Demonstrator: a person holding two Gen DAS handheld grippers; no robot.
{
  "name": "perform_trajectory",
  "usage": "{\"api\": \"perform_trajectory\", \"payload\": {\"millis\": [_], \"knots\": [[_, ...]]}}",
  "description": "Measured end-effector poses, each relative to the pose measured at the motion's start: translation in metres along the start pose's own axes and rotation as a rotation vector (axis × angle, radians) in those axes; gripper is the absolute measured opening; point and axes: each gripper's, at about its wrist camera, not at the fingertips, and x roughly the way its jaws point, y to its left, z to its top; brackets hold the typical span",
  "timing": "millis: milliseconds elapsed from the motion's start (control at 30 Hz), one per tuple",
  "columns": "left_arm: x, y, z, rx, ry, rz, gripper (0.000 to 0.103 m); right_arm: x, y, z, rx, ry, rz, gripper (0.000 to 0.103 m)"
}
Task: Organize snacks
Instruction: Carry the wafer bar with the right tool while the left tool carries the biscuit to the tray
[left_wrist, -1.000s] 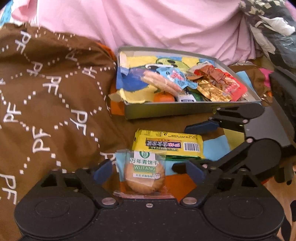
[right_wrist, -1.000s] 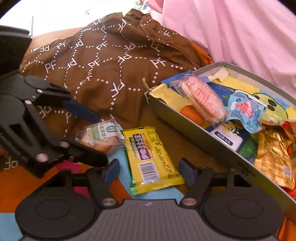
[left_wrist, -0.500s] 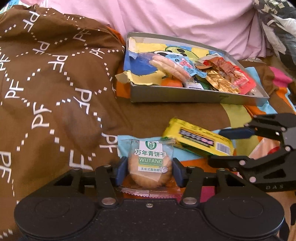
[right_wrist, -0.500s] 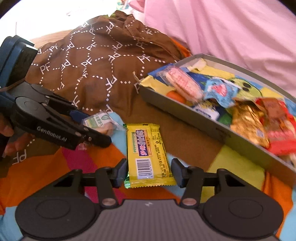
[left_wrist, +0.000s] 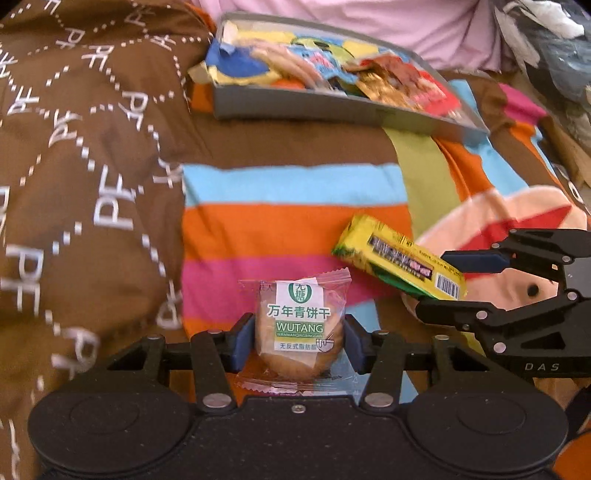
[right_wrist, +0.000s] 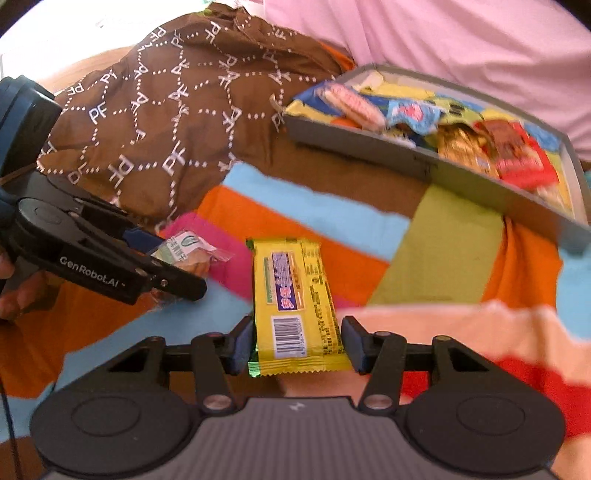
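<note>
Snacks mostly fill the tray (right_wrist: 424, 162) already; left claw (left_wrist: 299, 341) pinches the biscuit (left_wrist: 301, 332), right claw (right_wrist: 297, 341) grips the yellow bar (right_wrist: 295, 295), both unboxed.

Black hand-held gripper (left_wrist: 298, 343) — blue pads (left_wrist: 242, 341), silver screws, "GenRobot.AI" lettering

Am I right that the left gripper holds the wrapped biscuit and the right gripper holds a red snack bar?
Not quite: the right gripper holds a yellow snack bar, as the right wrist view shows. The left gripper does hold the wrapped biscuit.
</note>
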Motion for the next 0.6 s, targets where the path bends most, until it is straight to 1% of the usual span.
{"api": "perform_trajectory", "payload": {"millis": [67, 167, 200, 233, 333, 367, 500, 600], "knots": [[-0.002, -0.004, -0.006, 0.017, 0.004, -0.002, 0.052, -0.004, 0.003, -0.006, 0.003, 0.018, 0.006, 0.057], [-0.003, -0.010, -0.009, 0.063, 0.005, 0.010, 0.053, -0.004, 0.006, -0.010, -0.002, 0.026, -0.009, 0.061], [-0.002, -0.010, -0.009, 0.071, 0.005, 0.014, 0.057, -0.003, 0.006, -0.010, -0.005, 0.031, -0.017, 0.066], [-0.001, -0.011, -0.009, 0.073, 0.004, 0.014, 0.058, -0.001, 0.006, -0.009, -0.006, 0.035, -0.027, 0.068], [0.000, -0.010, -0.007, 0.075, -0.003, 0.019, 0.072, 0.004, 0.005, -0.006, -0.005, 0.030, -0.037, 0.076], [0.001, -0.010, -0.007, 0.080, -0.006, 0.026, 0.078, 0.006, 0.004, -0.004, -0.003, 0.030, -0.037, 0.080], [0.004, -0.011, -0.006, 0.104, -0.006, 0.042, 0.084, 0.014, 0.001, -0.002, 0.011, 0.031, -0.029, 0.083], [0.005, -0.013, -0.006, 0.122, -0.005, 0.055, 0.085, 0.019, 0.000, -0.004, 0.017, 0.032, -0.056, 0.084]]}}
